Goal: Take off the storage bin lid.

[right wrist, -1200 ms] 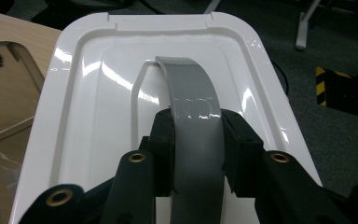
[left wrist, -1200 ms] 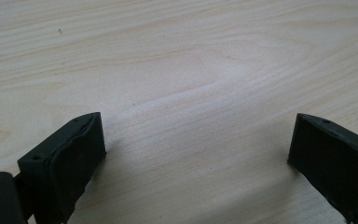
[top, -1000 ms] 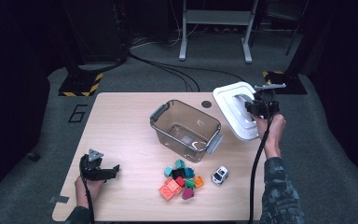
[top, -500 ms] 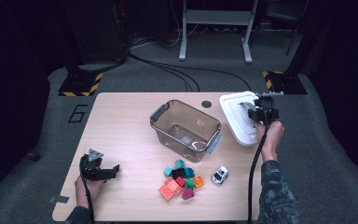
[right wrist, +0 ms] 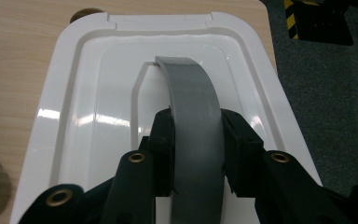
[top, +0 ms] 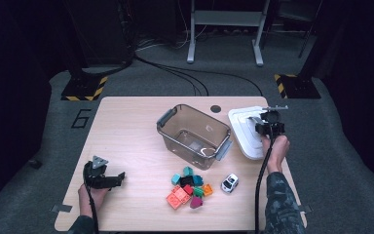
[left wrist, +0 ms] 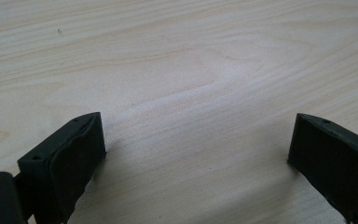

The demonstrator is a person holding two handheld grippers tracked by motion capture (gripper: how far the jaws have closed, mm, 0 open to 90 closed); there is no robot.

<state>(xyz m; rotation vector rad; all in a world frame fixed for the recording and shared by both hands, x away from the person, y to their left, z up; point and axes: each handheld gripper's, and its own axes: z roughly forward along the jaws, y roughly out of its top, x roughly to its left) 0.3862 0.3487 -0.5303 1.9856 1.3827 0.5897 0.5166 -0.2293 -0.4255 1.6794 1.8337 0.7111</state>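
Lid in hand: my right gripper (right wrist: 198, 154) has its fingers clamped on the grey handle (right wrist: 193, 107) of the white lid (top: 246, 131), which lies on the table (top: 126, 126) just right of the bin (top: 195, 134).

The lid looks light, stiff, glossy and likely slippery, so the handle is the place to hold. My left gripper (left wrist: 196, 154), fingers wide, is empty, well left of the bin. Count: one lid, one bin, one toy car (top: 230, 183), about ten blocks (top: 189, 189).
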